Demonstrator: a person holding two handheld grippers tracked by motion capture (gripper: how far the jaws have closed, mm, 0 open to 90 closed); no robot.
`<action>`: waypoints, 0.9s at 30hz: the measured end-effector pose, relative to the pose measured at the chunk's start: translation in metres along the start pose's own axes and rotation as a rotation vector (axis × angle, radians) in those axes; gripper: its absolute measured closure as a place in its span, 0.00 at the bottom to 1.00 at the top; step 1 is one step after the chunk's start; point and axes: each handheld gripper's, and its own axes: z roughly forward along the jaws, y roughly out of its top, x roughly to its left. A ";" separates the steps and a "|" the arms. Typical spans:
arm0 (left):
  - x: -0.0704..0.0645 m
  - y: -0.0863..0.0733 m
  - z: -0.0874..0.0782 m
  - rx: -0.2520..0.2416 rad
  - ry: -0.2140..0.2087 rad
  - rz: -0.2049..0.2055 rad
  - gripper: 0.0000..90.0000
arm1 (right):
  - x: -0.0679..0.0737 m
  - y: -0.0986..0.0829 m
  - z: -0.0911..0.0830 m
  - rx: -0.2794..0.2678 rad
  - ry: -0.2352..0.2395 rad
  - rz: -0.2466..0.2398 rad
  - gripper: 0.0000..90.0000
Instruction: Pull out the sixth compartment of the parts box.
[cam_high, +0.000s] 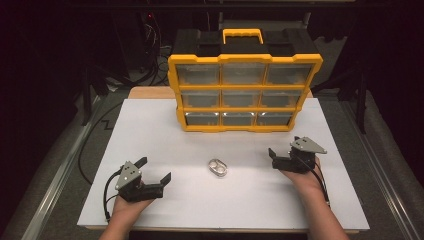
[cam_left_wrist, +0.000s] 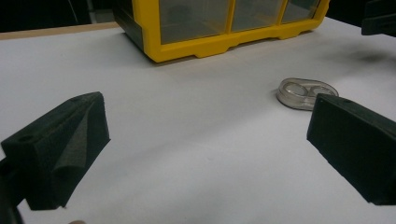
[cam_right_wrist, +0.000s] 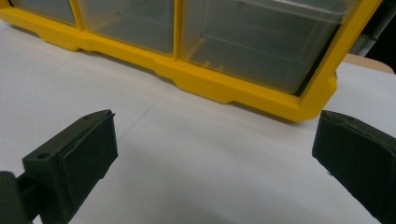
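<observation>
**High view: both grippers idle-wide, small clear case between them**

High view shows a white board (cam_high: 150, 130) laid on a tabletop, w/ a yellow-framed organizer (cam_high: 244, 92) standing upright at the far end, black body behind, yellow handle on top. Its front is a grid of clear drawers, three across, three rows.

Small clear oval case (cam_high: 218, 167) lies flat on the board, roughly mid-way btwn the two grippers and nearer the person than the organizer. Nothing touches it. It looks like a two-well case, transparent; contents can't be told.

Left gripper (cam_high: 153, 170) sits at the near-left part of the board, held by the person's left hand (cam_high: 125, 207). Jaws stand wide apart, nothing btwn them, pointing toward the board's middle. In the left gripper view the left gripper (cam_left_wrist: 205, 140) frames bare white board, and the case (cam_left_wrist: 306, 92) lies ahead, just beyond the right-hand jaw's tip and apart from it. Organizer's bottom edge (cam_left_wrist: 210, 44) runs across the top of that view.

Right gripper (cam_high: 284, 146) is at the right, near the organizer's lower right corner but not touching it, held by the right hand (cam_high: 307, 180). Jaws spread apart, empty. In the right gripper view the right gripper (cam_right_wrist: 215, 149) faces the organizer's bottom row (cam_right_wrist: 261, 46); the clear drawers there look empty as far as can be seen.
</observation>
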 end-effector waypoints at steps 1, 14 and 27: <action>0.000 0.000 0.000 0.000 0.000 0.000 0.00 | -0.001 0.001 -0.001 -0.003 0.001 0.003 0.01; -0.001 0.001 0.000 0.008 -0.014 -0.002 0.00 | -0.005 -0.006 -0.022 0.012 0.001 -0.052 0.00; 0.000 0.001 0.001 0.010 0.003 -0.010 0.01 | -0.020 -0.021 -0.041 0.057 -0.026 -0.057 0.00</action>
